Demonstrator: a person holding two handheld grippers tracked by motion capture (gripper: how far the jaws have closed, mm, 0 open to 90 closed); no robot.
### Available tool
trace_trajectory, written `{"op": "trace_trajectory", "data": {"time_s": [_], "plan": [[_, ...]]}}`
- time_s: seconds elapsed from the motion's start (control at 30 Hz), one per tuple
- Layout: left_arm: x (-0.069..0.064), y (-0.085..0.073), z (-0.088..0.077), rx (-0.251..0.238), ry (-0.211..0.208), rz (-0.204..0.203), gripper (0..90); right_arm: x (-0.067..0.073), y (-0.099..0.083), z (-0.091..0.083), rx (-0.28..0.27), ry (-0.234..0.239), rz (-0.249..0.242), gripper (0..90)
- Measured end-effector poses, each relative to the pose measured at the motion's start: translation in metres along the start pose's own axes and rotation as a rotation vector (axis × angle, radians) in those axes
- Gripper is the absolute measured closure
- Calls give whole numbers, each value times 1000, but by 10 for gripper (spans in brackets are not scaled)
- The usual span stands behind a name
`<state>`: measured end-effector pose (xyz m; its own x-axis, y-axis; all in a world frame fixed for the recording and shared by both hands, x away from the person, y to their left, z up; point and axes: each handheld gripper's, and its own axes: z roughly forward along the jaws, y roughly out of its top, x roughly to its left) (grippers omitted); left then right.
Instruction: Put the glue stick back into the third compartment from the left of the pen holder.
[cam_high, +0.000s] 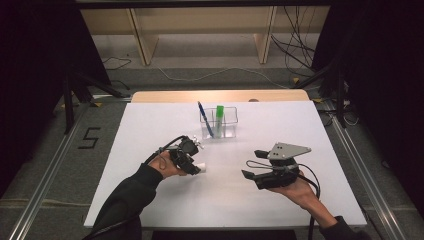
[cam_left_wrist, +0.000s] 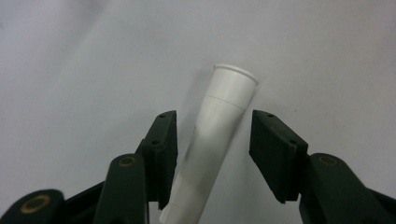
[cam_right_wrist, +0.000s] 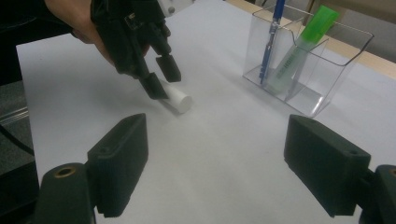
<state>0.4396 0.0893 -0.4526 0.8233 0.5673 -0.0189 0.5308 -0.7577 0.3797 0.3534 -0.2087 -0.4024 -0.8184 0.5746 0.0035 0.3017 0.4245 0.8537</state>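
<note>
A white cylindrical marker (cam_left_wrist: 215, 140) lies on the white table (cam_high: 150, 130). My left gripper (cam_left_wrist: 212, 154) is open, its jaws astride the marker with a gap on each side. From above, the left gripper (cam_high: 192, 165) sits left of centre with the marker's white end (cam_high: 201, 167) poking out. The right gripper view shows the left gripper's fingers (cam_right_wrist: 161, 77) straddling the marker (cam_right_wrist: 176, 100). My right gripper (cam_high: 250, 172) rests open at the right, nothing between its jaws (cam_right_wrist: 217, 163).
A clear plastic holder (cam_high: 222, 125) stands at the table's middle back with a blue pen (cam_high: 205, 119) and a green highlighter (cam_high: 219, 117) in it; the same holder (cam_right_wrist: 322, 74) is ahead of my right gripper. Shelving and cables lie beyond the table.
</note>
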Motion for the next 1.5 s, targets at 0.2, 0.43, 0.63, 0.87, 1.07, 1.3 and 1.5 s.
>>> {"op": "trace_trajectory", "data": {"time_s": [0.2, 0.43, 0.63, 0.87, 1.07, 1.3, 1.5], "plan": [[1, 1, 3, 28, 4, 20, 551, 0, 0, 0, 5, 0, -2, 229], [0, 3, 7, 47, 5, 30, 564, 0, 0, 0, 5, 0, -7, 229], [0, 5, 8, 63, -3, 39, 577, 0, 0, 0, 0, 1, -5, 230], [-2, 10, 12, 98, 12, 63, 590, 0, 0, 0, 1, 1, -6, 231], [-4, 13, 14, 123, 16, 85, 606, 0, 0, 0, 2, 1, -8, 232], [-4, 16, 14, 153, 12, 114, 634, 0, 0, 0, 2, 1, -8, 232], [-3, 16, 14, 153, 0, 117, 675, 1, 0, 0, 3, 1, -7, 232]]}}
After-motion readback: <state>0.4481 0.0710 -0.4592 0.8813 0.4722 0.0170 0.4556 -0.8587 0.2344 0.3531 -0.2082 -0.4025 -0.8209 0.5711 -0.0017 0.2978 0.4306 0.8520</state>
